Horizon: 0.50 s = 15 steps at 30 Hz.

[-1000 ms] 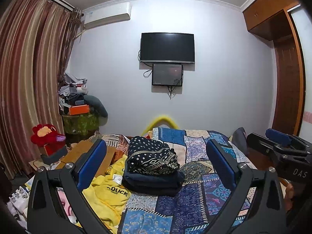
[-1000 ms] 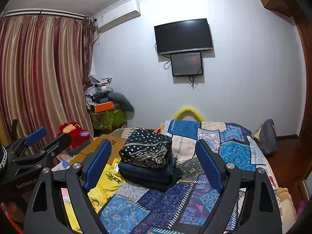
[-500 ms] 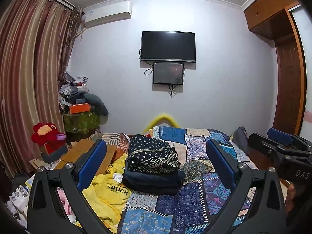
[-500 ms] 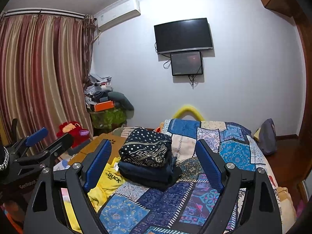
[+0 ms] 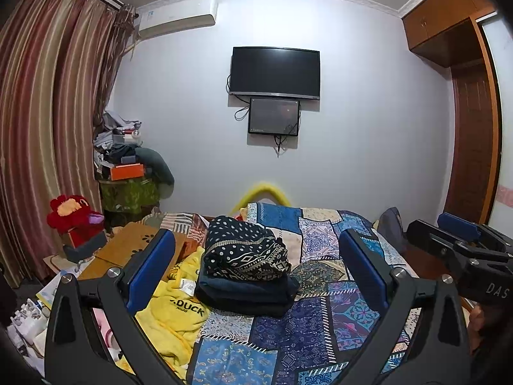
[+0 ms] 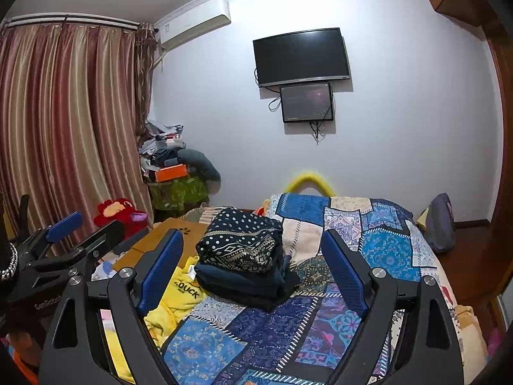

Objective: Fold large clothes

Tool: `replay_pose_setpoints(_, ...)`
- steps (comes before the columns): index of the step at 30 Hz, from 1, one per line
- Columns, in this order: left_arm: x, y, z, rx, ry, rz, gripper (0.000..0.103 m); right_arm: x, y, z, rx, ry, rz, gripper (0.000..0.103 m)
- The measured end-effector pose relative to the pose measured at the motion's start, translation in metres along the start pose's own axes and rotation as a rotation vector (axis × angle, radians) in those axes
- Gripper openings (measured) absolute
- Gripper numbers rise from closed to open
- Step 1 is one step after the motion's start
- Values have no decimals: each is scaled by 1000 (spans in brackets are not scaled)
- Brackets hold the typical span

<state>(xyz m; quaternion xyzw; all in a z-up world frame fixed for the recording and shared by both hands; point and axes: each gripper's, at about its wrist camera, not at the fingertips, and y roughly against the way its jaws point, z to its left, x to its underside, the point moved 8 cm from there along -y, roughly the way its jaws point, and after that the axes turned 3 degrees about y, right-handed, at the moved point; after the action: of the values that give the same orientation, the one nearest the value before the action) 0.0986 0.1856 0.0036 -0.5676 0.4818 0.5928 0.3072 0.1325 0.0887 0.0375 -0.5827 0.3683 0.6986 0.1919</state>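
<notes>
Left hand-held gripper (image 5: 256, 266): jaws spread wide, nothing between them, held above the near edge of the bed and aimed toward the far wall. Right hand-held gripper (image 6: 253, 263): likewise spread wide and empty, alongside the left one at a similar height; each tool shows at the margin of the other's view. Neither touches any cloth. Bed (image 5: 320, 320): covered with a blue patchwork quilt. Near its left edge sits a stack of folded clothes (image 5: 245, 266), a dotted dark garment on top of plain navy ones, edges squared and the pile upright. Just beside the stack, at the left edge of the bed and partly hanging off it, lies a yellow garment (image 5: 179, 311) printed with "DUCK", crumpled and unfolded. Beyond the bed's left edge are a cardboard box (image 5: 128, 247) and a red plush toy (image 5: 73, 215); on the far wall, a television (image 5: 275, 72). Assessment: one fold cycle appears finished and the step in hand is choosing the next piece. The yellow garment is the likely candidate; the next move would call for lowering both tools leftward, pinching two of its edges and dragging it onto the open quilt to spread flat.
</notes>
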Motion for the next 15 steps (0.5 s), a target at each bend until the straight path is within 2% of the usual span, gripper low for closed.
replay_pose_setpoints(6,2,-1,-4,30,2,13,102,0,1,-2,6,-3,-2,86)
replay_pose_setpoints(15,5,1,-11,35,-18,21,102,1,1,-4,12,-12,2,86)
